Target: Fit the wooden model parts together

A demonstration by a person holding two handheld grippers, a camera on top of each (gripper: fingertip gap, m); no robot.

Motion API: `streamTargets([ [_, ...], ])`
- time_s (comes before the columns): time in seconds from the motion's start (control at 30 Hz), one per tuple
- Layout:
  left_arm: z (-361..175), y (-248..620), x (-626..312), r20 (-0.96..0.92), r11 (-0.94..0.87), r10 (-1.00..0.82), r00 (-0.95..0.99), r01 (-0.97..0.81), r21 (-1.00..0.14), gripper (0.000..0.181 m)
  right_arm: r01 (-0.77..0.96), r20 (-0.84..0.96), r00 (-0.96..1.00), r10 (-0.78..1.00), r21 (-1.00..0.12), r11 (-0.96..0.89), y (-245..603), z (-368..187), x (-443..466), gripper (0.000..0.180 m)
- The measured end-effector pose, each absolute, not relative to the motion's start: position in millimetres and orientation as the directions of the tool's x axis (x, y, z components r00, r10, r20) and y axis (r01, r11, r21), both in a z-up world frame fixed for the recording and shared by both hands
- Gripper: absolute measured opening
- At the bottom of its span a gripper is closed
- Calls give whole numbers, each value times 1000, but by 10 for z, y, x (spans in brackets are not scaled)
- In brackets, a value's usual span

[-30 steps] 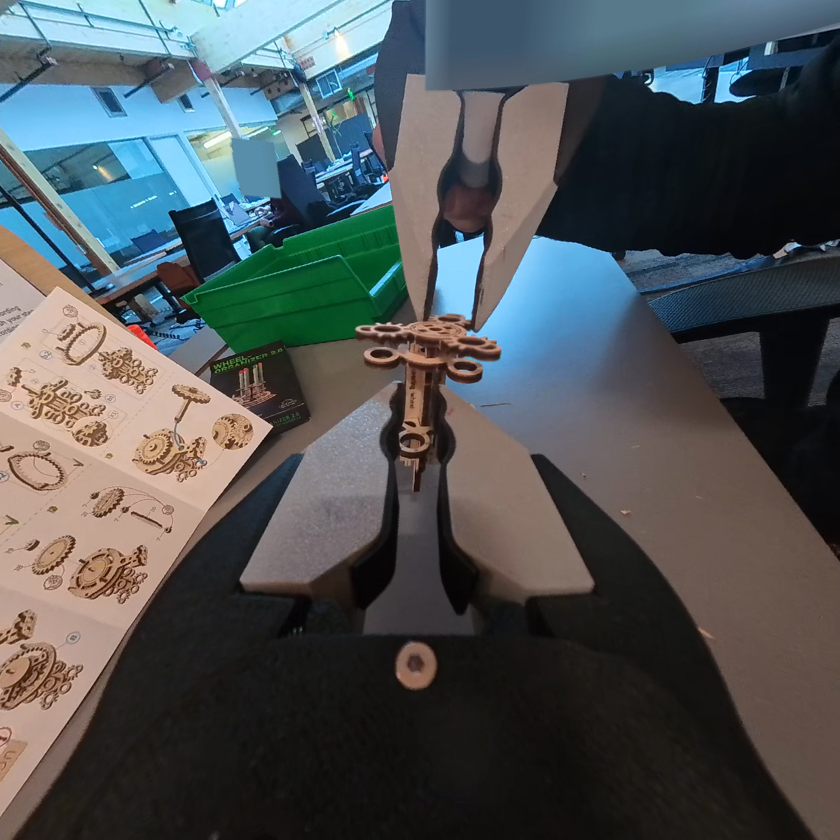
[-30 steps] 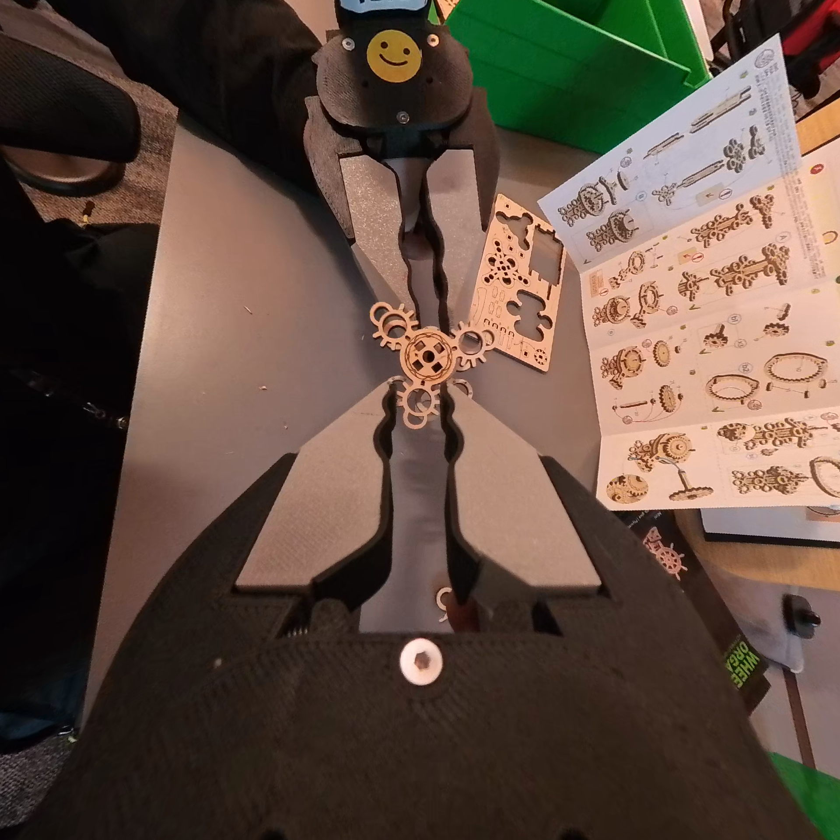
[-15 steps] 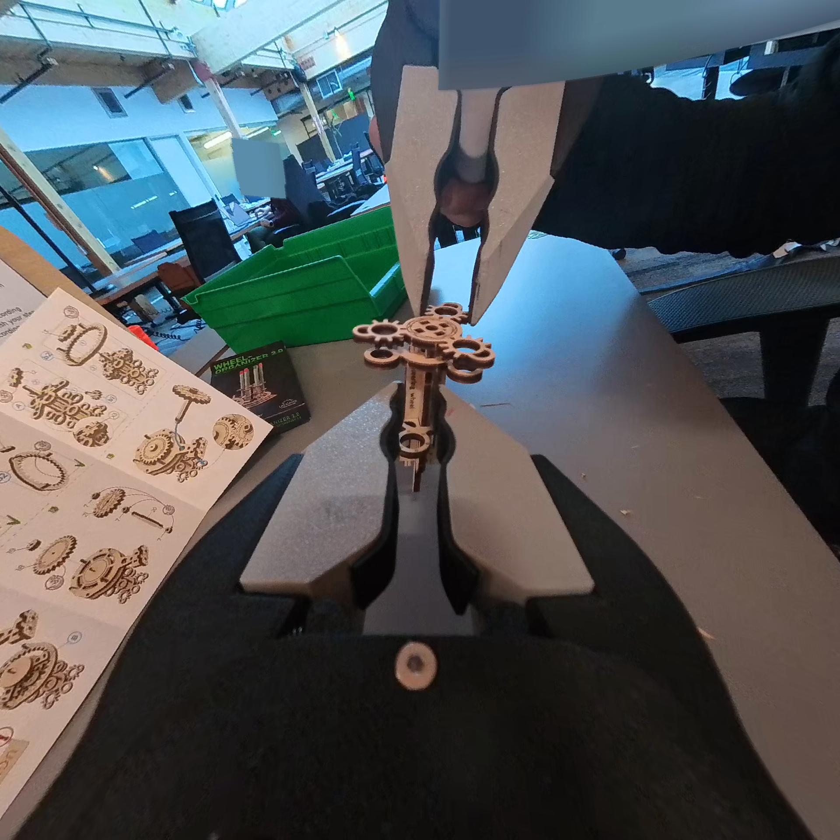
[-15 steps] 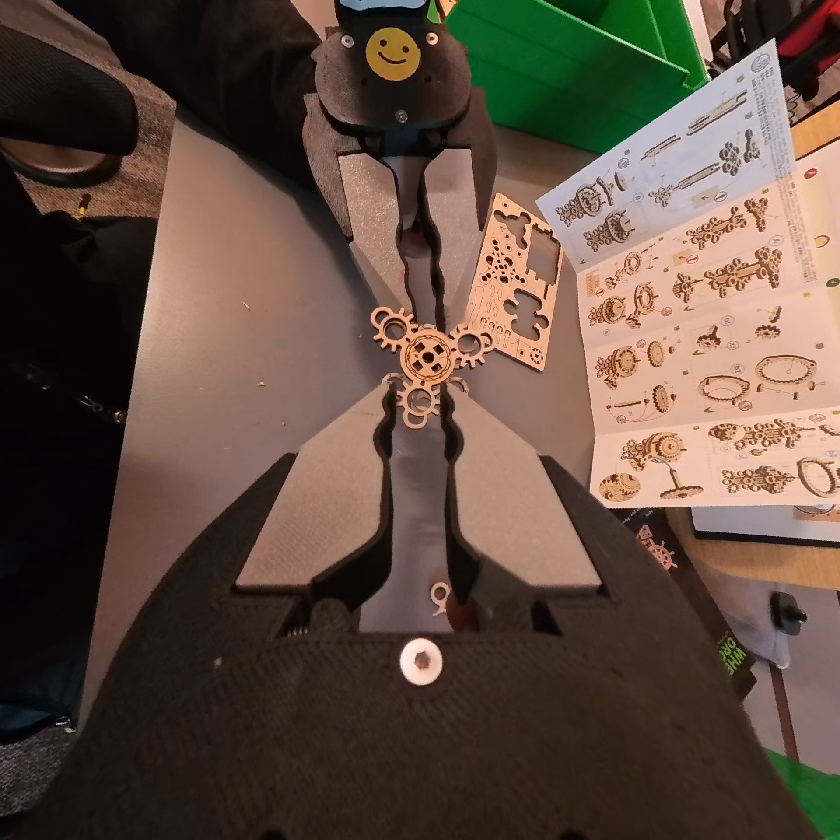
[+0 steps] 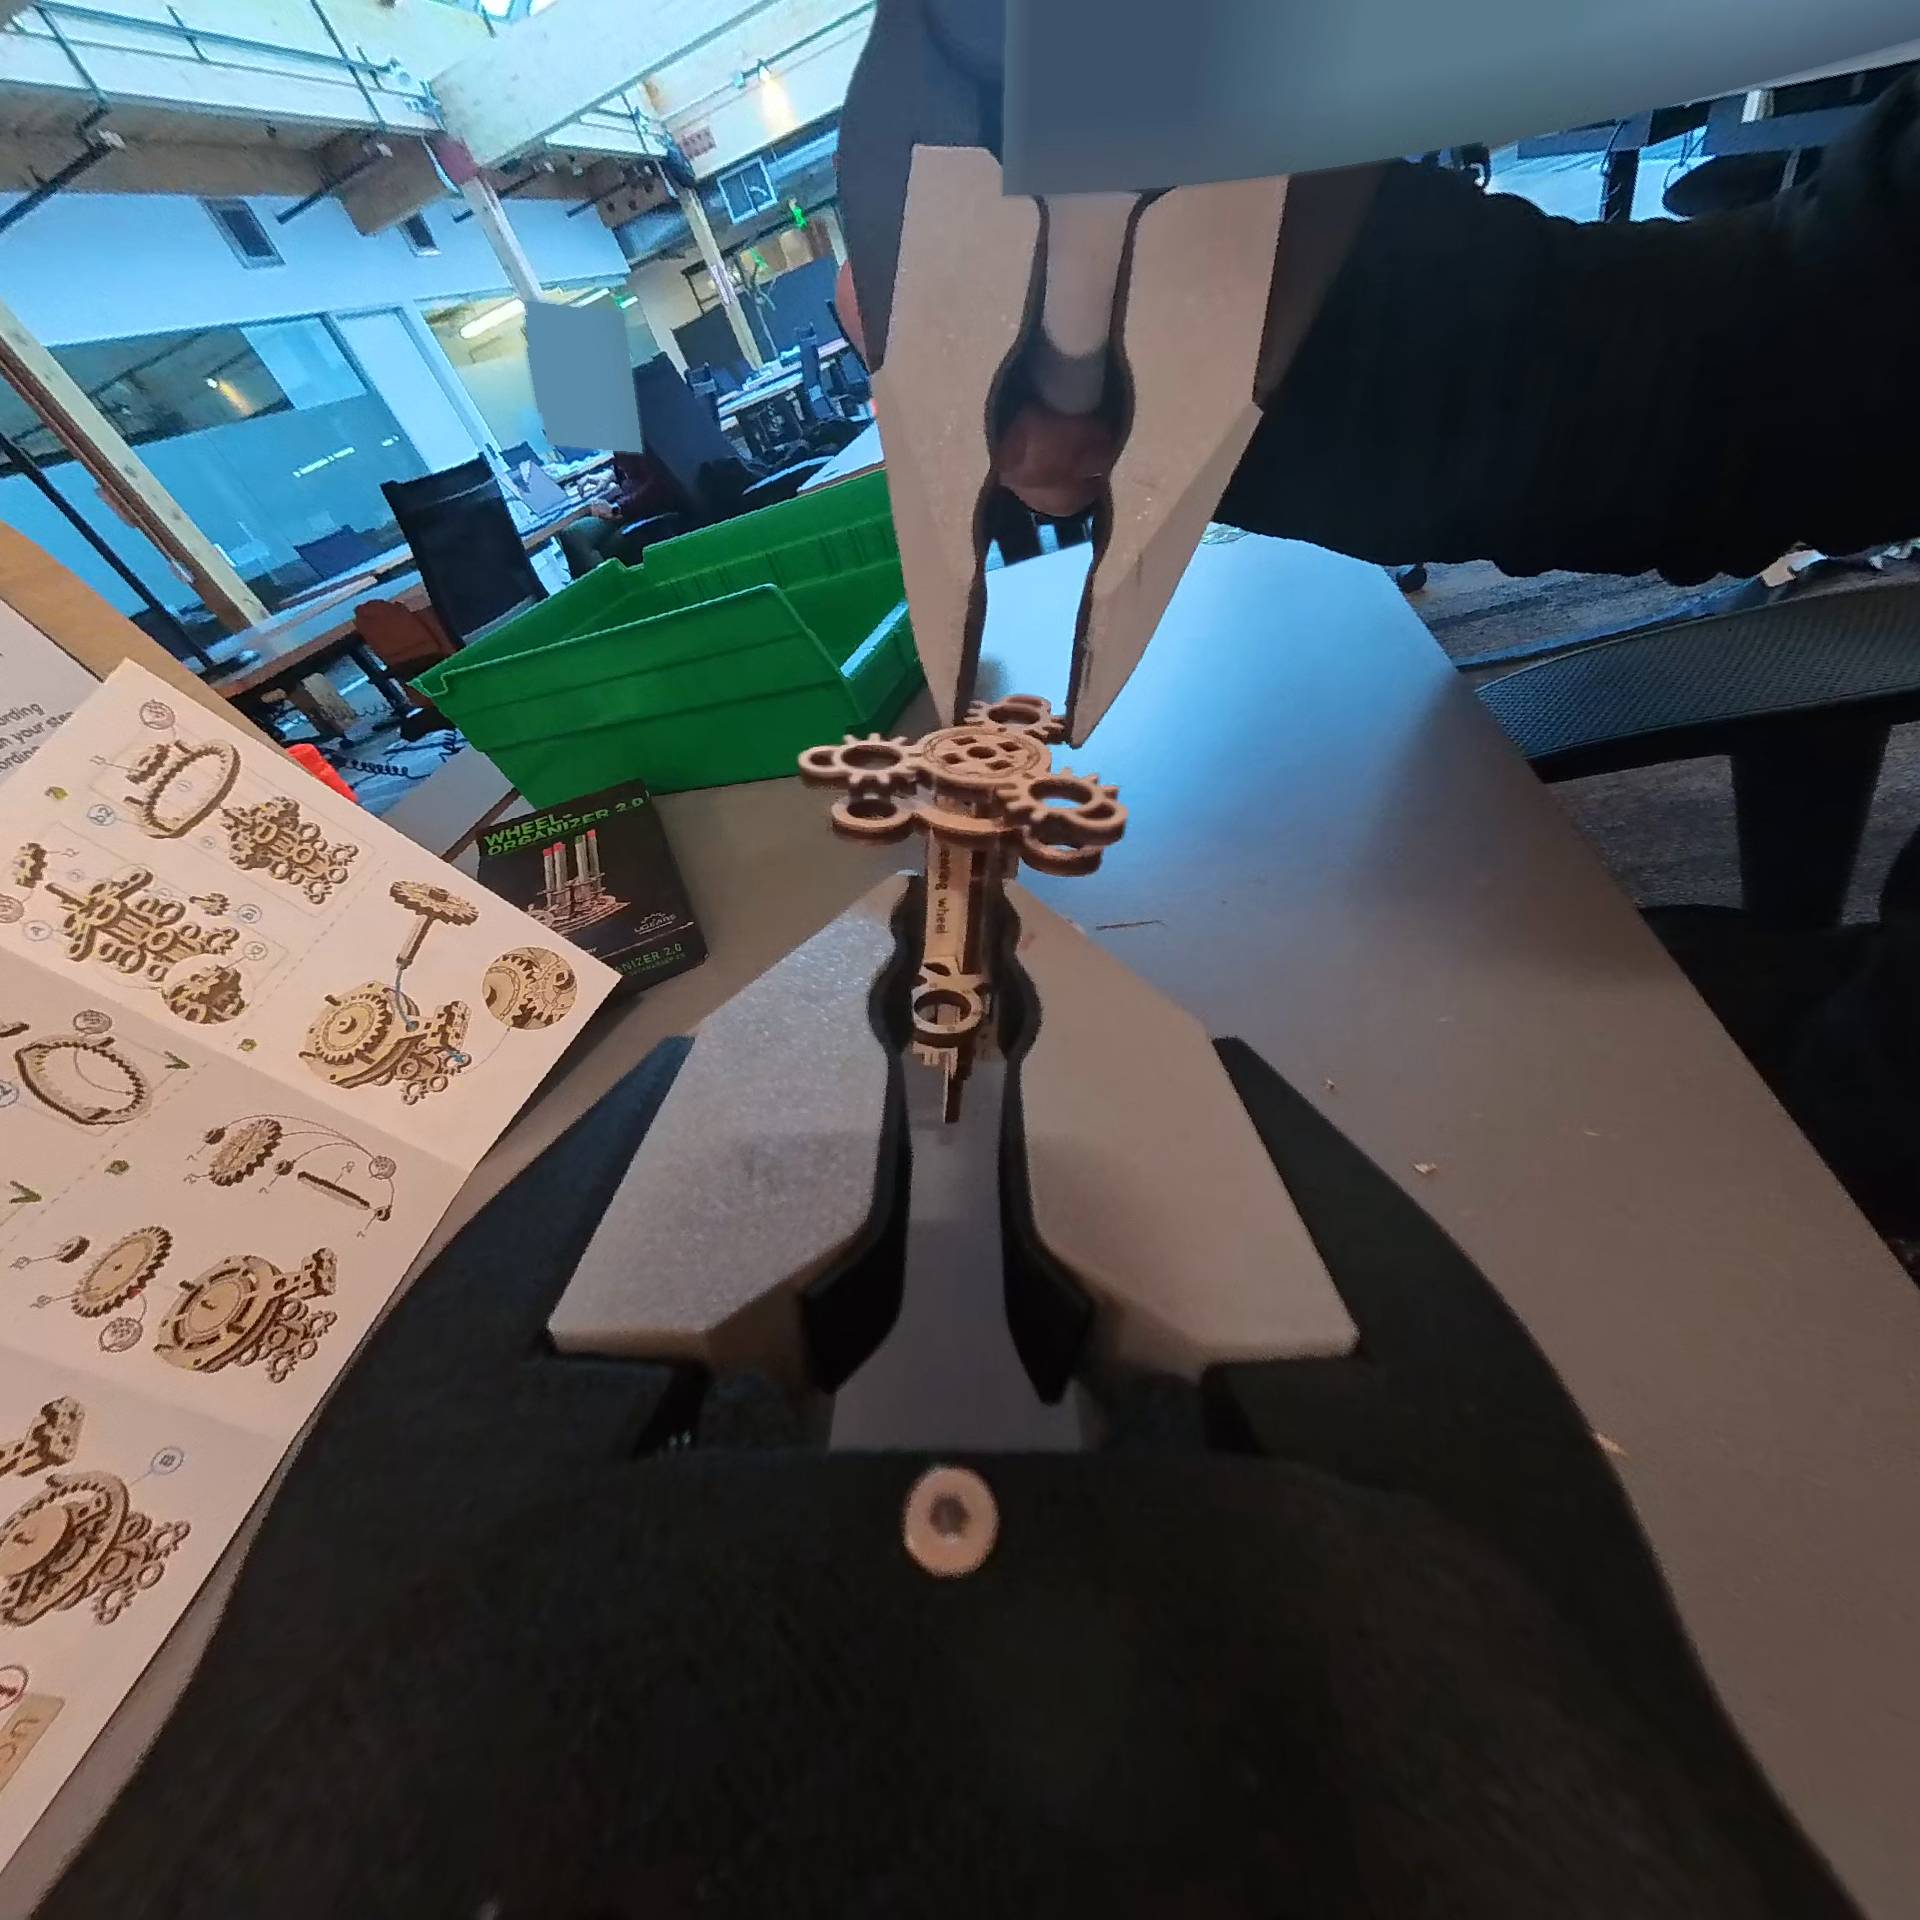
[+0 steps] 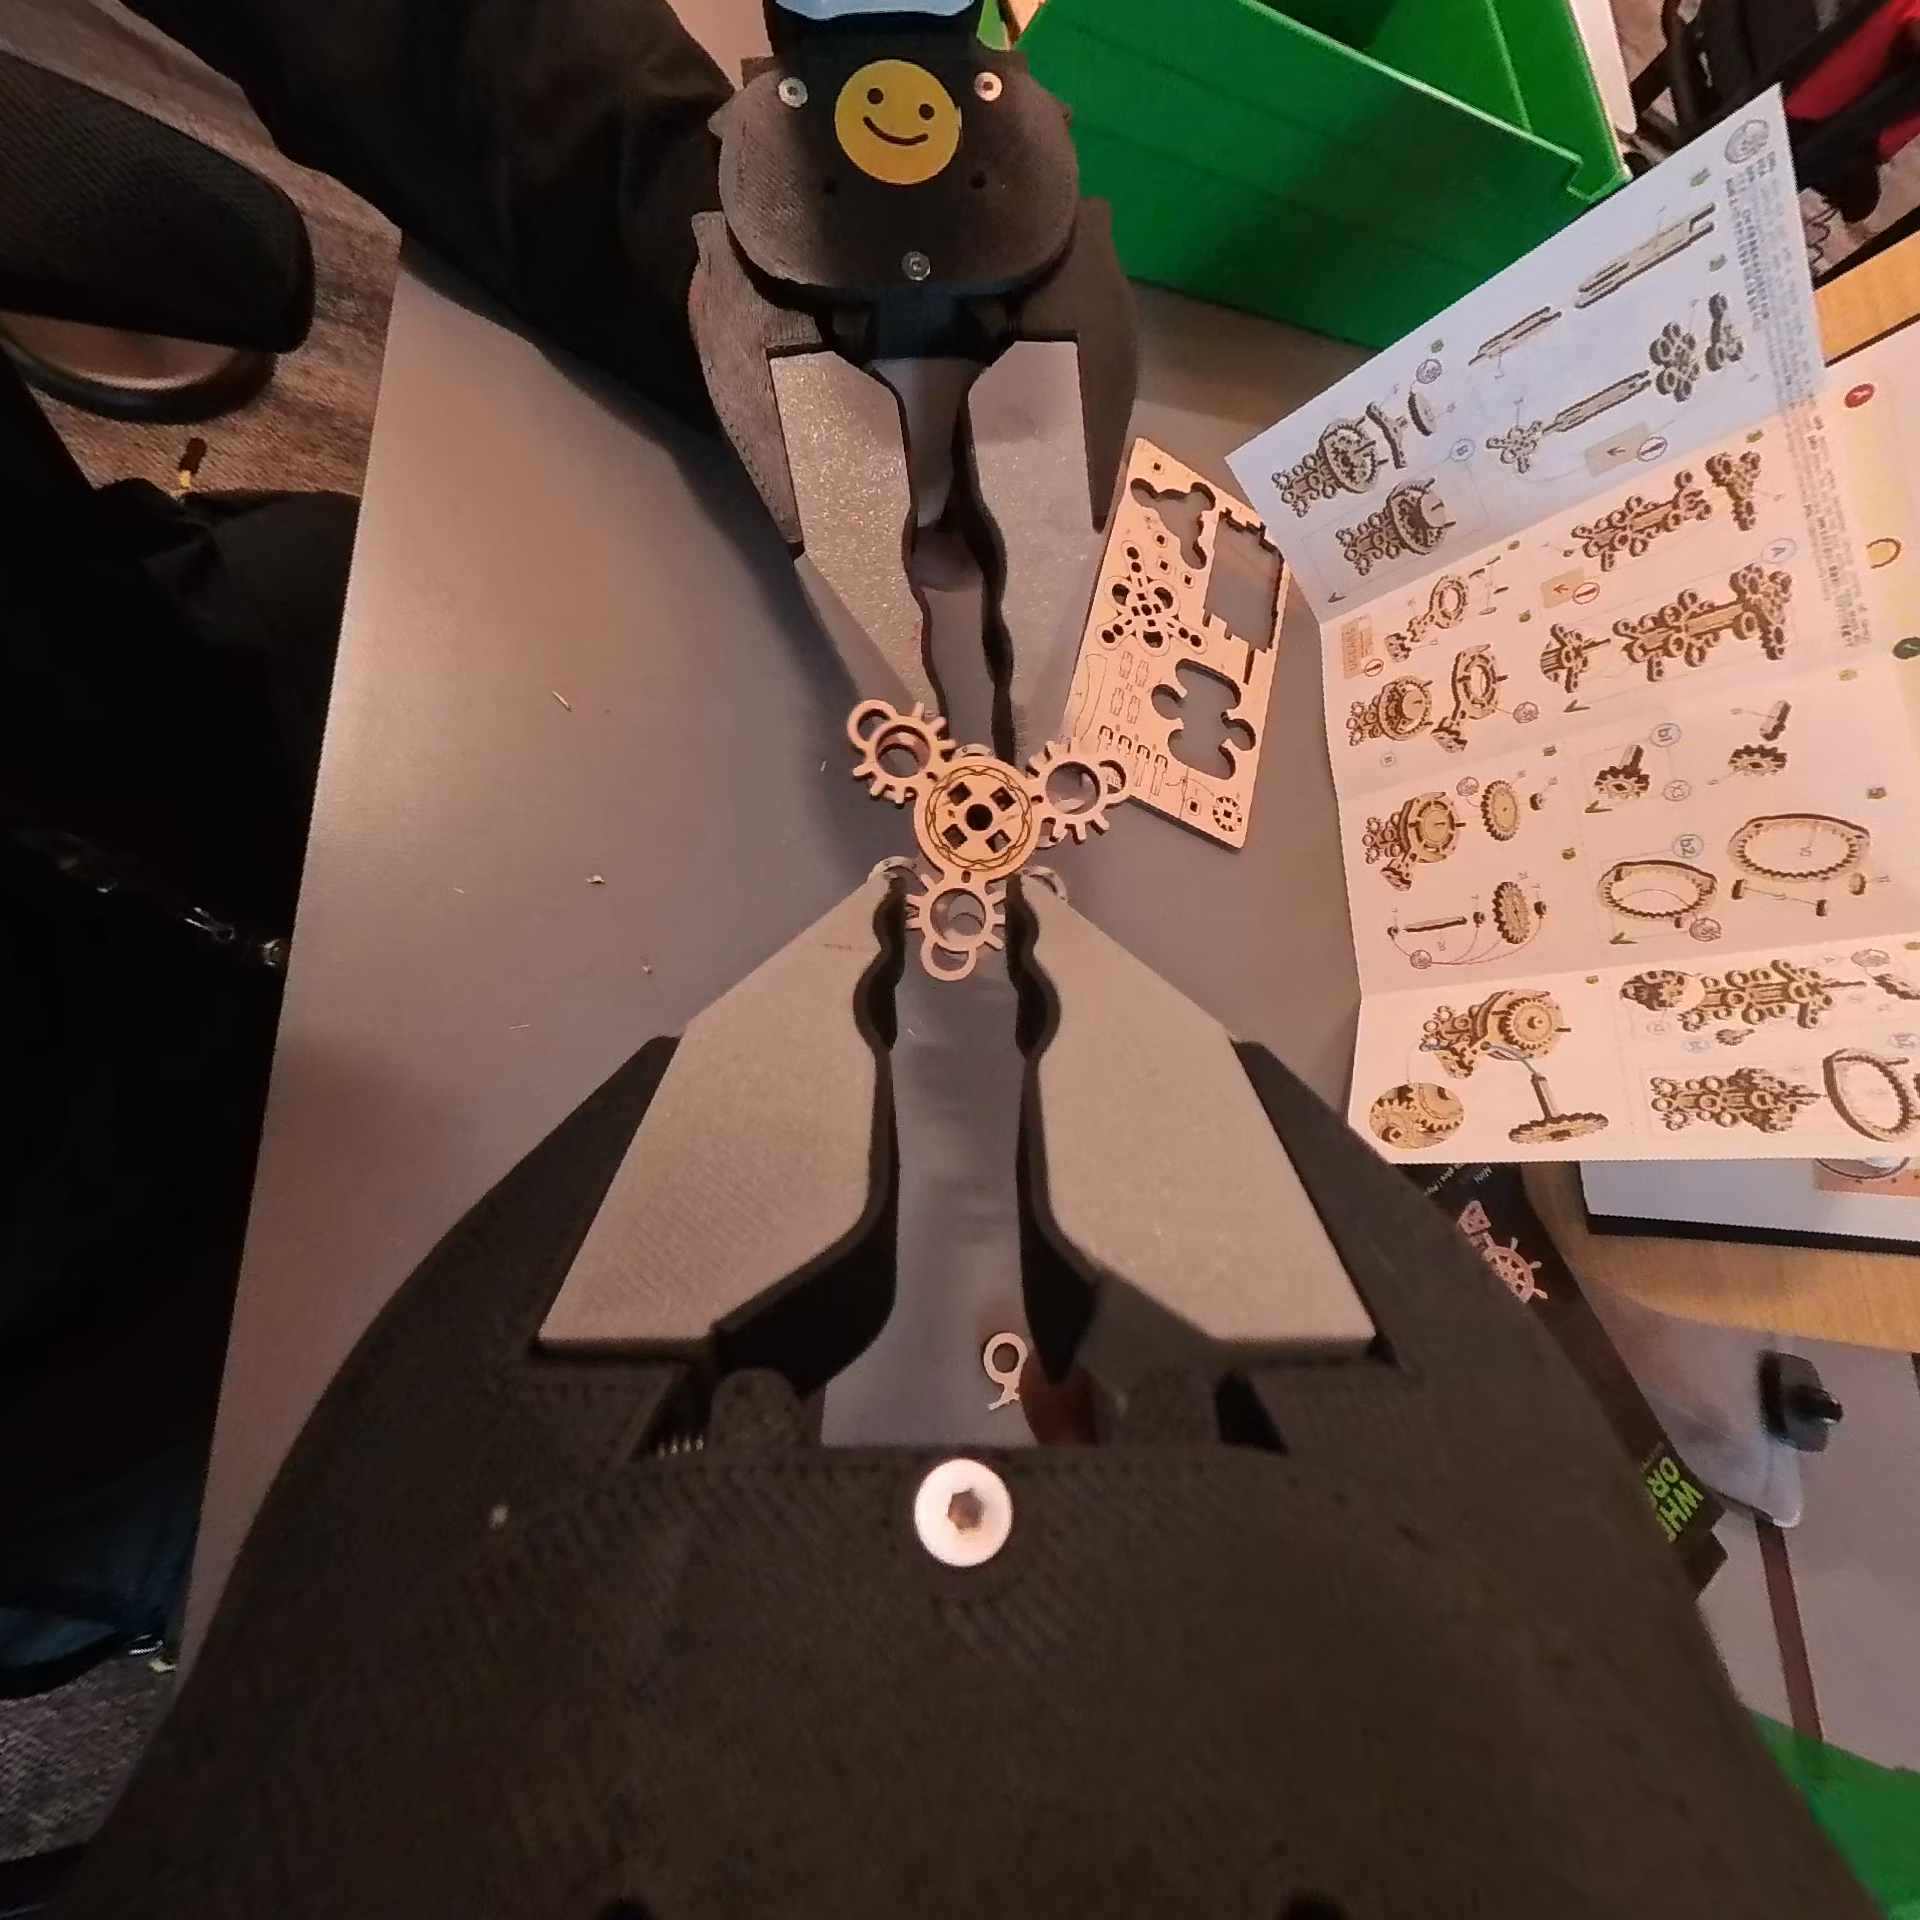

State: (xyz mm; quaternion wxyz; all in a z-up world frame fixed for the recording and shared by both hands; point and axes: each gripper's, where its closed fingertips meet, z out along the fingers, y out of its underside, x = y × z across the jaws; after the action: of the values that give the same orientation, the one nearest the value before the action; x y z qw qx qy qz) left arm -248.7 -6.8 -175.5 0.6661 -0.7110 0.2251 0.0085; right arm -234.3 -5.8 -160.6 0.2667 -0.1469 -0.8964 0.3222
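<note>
Left gripper clamps the wooden stem — right gripper pinches its gear plate.

Our left gripper: fingers nearly together, clamped on wooden shaft, pointing forward and slightly up. Our right gripper comes from opposite side, tips facing left gripper's tips, fingers parted narrowly with one gear lobe between them; we cannot tell if pads press it. Dark sleeve behind right gripper; smiley disc on left gripper's body
</note>
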Motion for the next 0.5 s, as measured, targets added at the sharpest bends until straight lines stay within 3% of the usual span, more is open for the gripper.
streamTargets([
  [0.2, -1770, -61, -2505, -286, -29, -307, 908, -309, -950, 9, 92, 390, -813, 433, -648, 756, -53, -1613, -2354, 15],
  [0.5, -1813, -39, -2705, 11, -154, -298, 955, -37, -987, 8, 123, 344, -813, 471, -689, 714, -4, -1574, -2523, 15],
])
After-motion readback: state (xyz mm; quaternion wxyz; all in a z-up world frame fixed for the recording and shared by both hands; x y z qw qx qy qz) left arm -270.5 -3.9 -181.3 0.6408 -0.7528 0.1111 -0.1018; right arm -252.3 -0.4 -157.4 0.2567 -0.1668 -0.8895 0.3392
